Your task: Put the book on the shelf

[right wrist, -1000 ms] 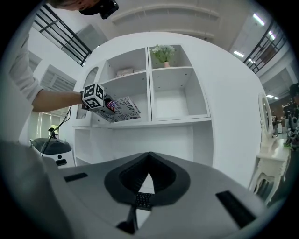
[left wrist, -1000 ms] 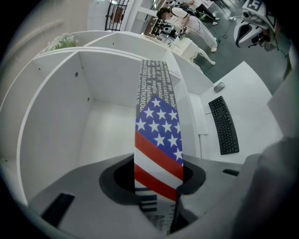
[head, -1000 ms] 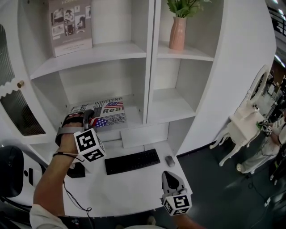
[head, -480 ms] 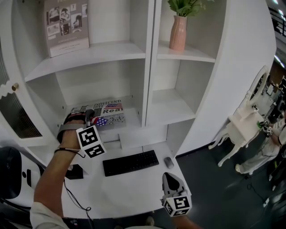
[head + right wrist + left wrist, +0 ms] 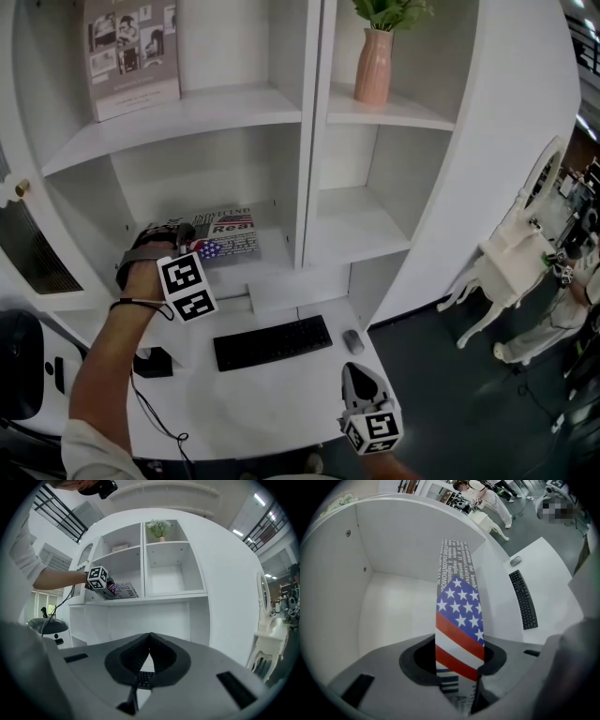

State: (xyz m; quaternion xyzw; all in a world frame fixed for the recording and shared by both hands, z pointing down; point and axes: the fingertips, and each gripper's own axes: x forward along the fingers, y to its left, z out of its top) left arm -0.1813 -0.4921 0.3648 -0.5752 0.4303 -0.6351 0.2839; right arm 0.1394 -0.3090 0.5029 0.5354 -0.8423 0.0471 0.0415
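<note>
The book [image 5: 228,234], with a stars-and-stripes cover and newsprint lettering, lies cover-up low inside the lower left compartment of the white shelf [image 5: 274,261]. My left gripper [image 5: 184,238] is shut on its near edge. In the left gripper view the book [image 5: 459,618] runs out from between the jaws of that gripper [image 5: 457,665] into the white compartment [image 5: 393,606]. Whether it rests on the board I cannot tell. My right gripper [image 5: 352,368] hangs over the desk's front edge, shut and empty. From the right gripper view, that gripper [image 5: 149,645] faces the shelf and the book [image 5: 123,590].
A black keyboard [image 5: 272,340] and a mouse [image 5: 356,338] lie on the white desk below the shelf. A grey magazine [image 5: 131,56] stands on the upper left shelf and a pink vase [image 5: 373,67] on the upper right. A white chair [image 5: 511,262] stands at the right.
My left gripper has carried the book a little further into the lower left compartment. The right gripper has stayed in place.
</note>
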